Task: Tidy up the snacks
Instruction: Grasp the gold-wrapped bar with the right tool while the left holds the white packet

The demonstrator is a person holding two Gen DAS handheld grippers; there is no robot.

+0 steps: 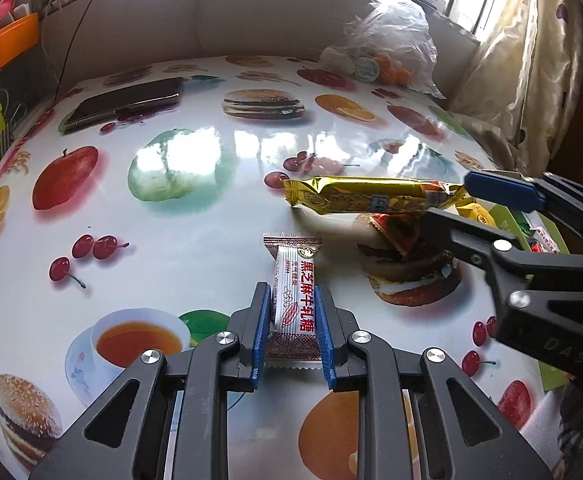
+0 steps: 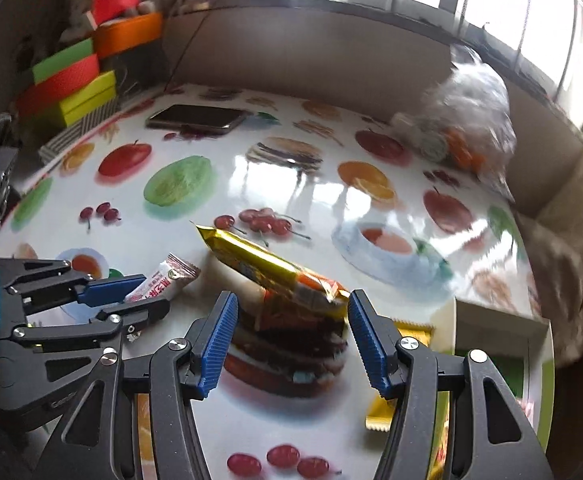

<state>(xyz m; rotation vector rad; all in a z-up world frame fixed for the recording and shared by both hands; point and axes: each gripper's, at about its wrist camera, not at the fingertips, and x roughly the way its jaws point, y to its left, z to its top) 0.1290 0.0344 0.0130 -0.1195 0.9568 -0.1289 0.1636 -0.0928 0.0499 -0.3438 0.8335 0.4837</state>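
At lower centre of the left wrist view, the left gripper is clamping its jaws on a white rectangular candy packet with red lettering, while the right gripper is carrying a long gold foil snack bar by one end above the fruit-printed bench, its jaws standing wide

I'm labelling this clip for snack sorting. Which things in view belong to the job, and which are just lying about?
Job:
- white nougat candy, clamped in the left tongs
- gold snack bar, at the right tongs
- green box

Lying about:
- phone
- plastic bag
- stacked boxes

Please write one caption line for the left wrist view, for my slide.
Left gripper shut on a white candy above the fruit-print table.
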